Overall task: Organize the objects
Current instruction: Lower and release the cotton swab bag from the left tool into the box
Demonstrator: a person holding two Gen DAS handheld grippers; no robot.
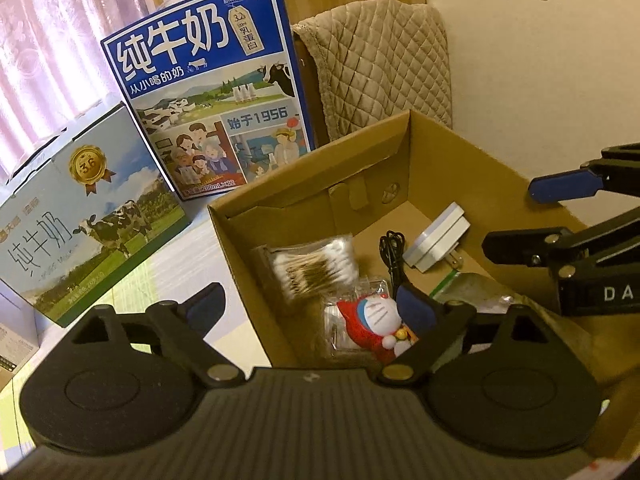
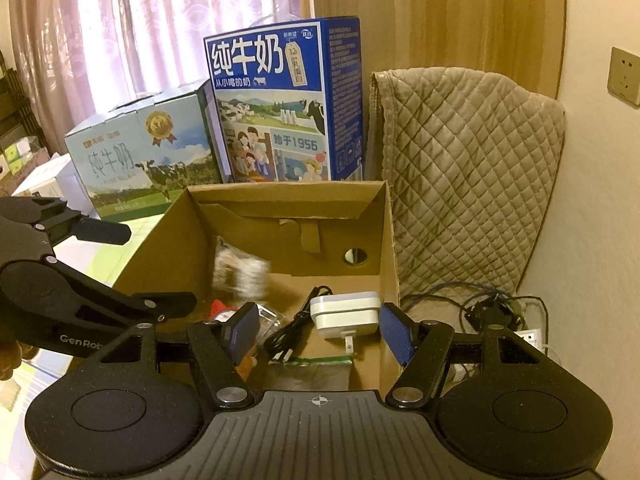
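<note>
An open cardboard box (image 1: pixel 416 152) sits on the counter (image 1: pixel 168 268), in front of two milk cartons: an upright blue carton (image 1: pixel 208 92) and a pale one (image 1: pixel 80 216) lying on its side. Inside the box are a blurred packet of cotton swabs (image 1: pixel 312 268) leaning against its left wall, a Doraemon figure (image 1: pixel 376 320) in clear wrapping, a coiled black cable (image 1: pixel 394 252), a white plug adapter (image 2: pixel 346 312) and a green-edged zip bag (image 2: pixel 316 372). The adapter lies flat, long axis across the box, prongs pointing toward the right camera. The left hand-held gripper (image 1: pixel 316 312) is spread wide over the box's near wall, grasping nothing; the right hand-held gripper (image 2: pixel 320 332) hangs released above the adapter and cable.
</note>
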